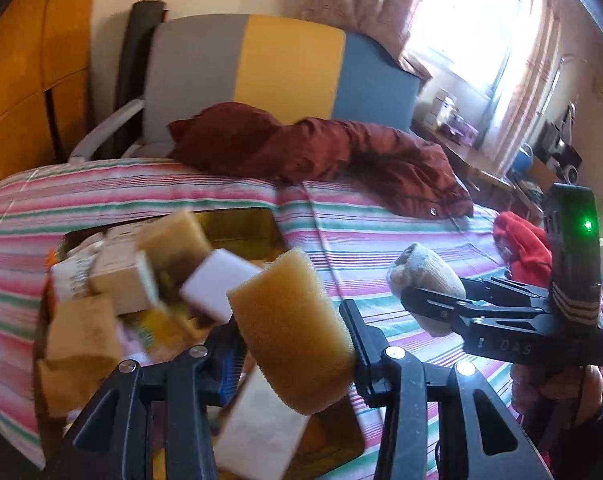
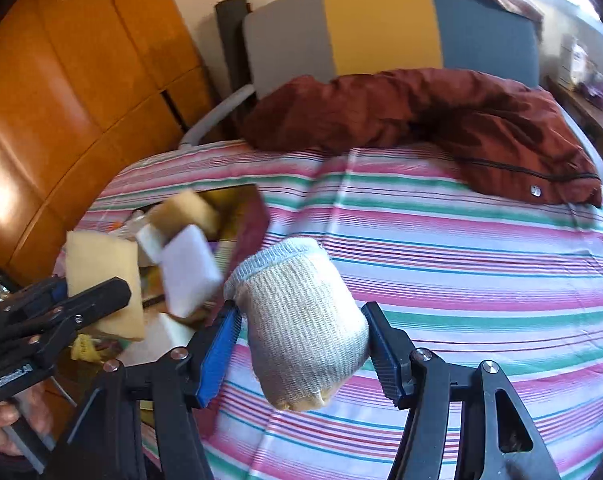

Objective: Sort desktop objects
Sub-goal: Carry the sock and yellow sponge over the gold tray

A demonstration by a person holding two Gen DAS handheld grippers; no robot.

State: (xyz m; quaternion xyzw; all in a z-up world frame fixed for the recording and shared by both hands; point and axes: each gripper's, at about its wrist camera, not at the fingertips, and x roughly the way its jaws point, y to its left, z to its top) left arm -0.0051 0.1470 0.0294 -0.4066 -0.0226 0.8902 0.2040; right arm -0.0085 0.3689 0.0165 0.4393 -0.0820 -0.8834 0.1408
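Observation:
My left gripper [image 1: 295,344] is shut on a yellow sponge [image 1: 289,328] and holds it above the near right corner of a gold box [image 1: 257,224] full of sponges and white foam blocks [image 1: 217,284]. My right gripper [image 2: 301,336] is shut on a rolled grey knit sock [image 2: 301,320], held above the striped bedspread [image 2: 461,240] just right of the box [image 2: 245,208]. The right gripper with the sock [image 1: 425,276] also shows in the left wrist view, and the left gripper with its sponge [image 2: 101,264] in the right wrist view.
A dark red jacket [image 1: 341,152] lies at the far side of the bed, before a grey, yellow and blue headboard [image 1: 285,68]. A red cloth [image 1: 525,240] lies at the right. Wooden wardrobe panels [image 2: 61,100] stand left. A cluttered desk [image 1: 481,168] stands at the far right.

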